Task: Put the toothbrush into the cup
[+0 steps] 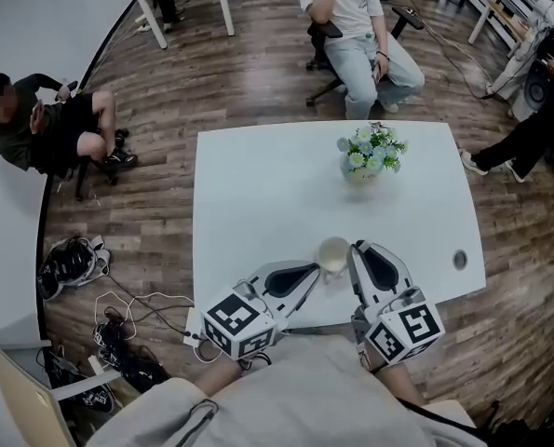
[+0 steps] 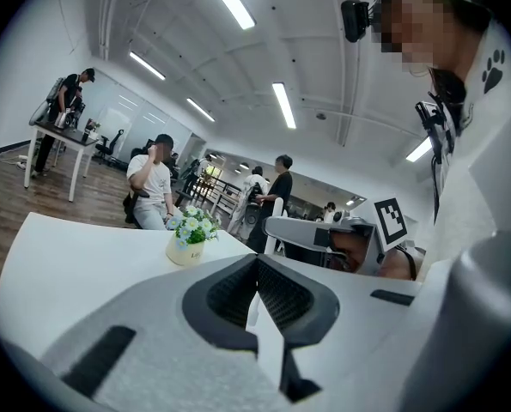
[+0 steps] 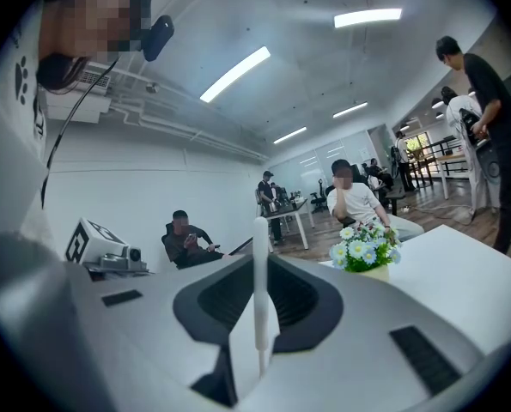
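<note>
Left hand-held gripper (image 1: 314, 270) closed on cup (image 1: 334, 252) rim | right hand-held gripper (image 1: 356, 250) grips toothbrush (image 3: 259, 281)

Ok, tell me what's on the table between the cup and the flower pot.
Nothing. In the head view, the stretch of white table between the cup and the flower pot is bare.
</note>
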`<action>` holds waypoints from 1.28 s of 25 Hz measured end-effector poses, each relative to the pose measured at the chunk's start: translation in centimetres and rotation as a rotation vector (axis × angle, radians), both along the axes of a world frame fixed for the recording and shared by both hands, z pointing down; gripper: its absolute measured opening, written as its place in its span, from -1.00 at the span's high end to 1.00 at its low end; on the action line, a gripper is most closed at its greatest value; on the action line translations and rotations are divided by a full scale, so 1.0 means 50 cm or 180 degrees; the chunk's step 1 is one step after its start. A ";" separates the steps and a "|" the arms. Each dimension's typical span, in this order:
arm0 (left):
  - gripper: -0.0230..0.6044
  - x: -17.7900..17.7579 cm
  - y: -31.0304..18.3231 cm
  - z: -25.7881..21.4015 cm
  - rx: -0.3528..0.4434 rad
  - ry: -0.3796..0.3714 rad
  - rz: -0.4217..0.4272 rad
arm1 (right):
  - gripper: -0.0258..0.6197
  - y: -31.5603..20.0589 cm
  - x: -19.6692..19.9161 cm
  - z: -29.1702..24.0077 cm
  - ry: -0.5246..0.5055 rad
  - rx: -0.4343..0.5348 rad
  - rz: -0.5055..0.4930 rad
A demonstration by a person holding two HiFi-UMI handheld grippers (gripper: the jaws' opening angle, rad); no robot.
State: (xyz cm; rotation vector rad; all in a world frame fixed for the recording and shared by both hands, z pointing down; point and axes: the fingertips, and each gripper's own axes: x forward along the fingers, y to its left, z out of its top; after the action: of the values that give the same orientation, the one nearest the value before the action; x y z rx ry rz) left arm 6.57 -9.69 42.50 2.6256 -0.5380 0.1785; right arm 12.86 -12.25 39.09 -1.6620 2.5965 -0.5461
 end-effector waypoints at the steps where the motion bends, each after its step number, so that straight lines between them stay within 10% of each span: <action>1: 0.91 0.000 -0.001 0.001 -0.0007 -0.0002 -0.0009 | 0.74 -0.003 0.002 0.002 0.0002 -0.0003 -0.0002; 32: 0.91 -0.052 -0.021 0.025 -0.0221 -0.0080 -0.0346 | 0.74 -0.100 0.006 0.160 0.0216 -0.0344 -0.0141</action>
State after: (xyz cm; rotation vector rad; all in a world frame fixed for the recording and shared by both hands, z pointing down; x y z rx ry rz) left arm 3.99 -10.75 43.76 2.5225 -0.6693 0.1926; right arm 13.16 -17.25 47.11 -1.6855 2.7033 -0.6542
